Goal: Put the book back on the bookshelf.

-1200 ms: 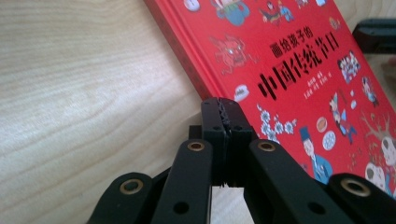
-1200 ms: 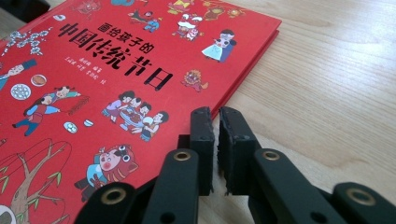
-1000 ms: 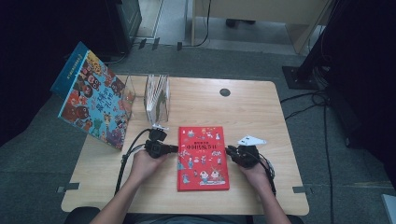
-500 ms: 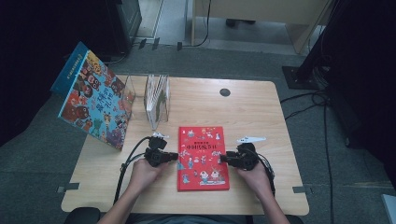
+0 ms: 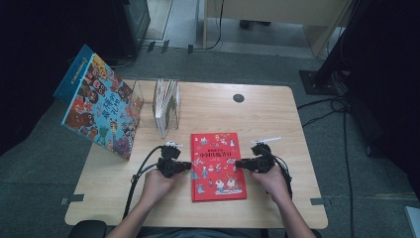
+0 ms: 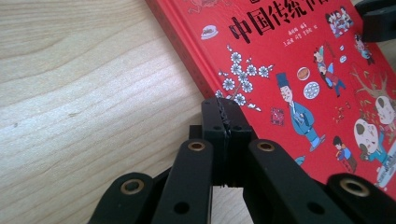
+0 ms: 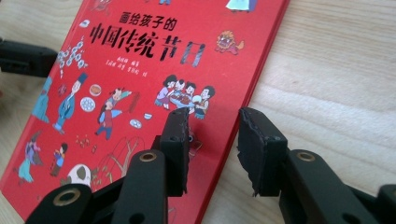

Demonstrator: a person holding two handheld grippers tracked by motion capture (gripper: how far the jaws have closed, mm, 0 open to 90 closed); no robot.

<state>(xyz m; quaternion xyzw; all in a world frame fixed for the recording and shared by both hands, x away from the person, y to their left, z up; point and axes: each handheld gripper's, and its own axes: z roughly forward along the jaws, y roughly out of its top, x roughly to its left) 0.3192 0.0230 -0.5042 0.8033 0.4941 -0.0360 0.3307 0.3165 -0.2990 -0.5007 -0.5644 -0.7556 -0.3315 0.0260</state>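
Observation:
A red picture book (image 5: 218, 166) lies flat on the wooden table (image 5: 277, 119), cover up, between two hand-held grippers. My left gripper (image 5: 187, 165) rests at the book's left edge. In the left gripper view its jaws (image 6: 223, 106) are shut tight with nothing between them, tips against the book (image 6: 299, 70). My right gripper (image 5: 238, 163) sits at the book's right edge. Its jaws (image 7: 215, 116) stand apart, one over the red cover (image 7: 140, 56) and one over bare wood. They have just been closing a little, and they pinch nothing.
A large colourful picture book (image 5: 99, 109) leans upright at the table's left edge. A clear rack (image 5: 166, 104) with several thin books stands behind the red book. A black round grommet (image 5: 238, 98) sits near the far edge. Cables trail from both grippers.
My right gripper has shifted slightly left onto the book's right edge, and its jaws have opened. The left gripper has stayed shut at the left edge.

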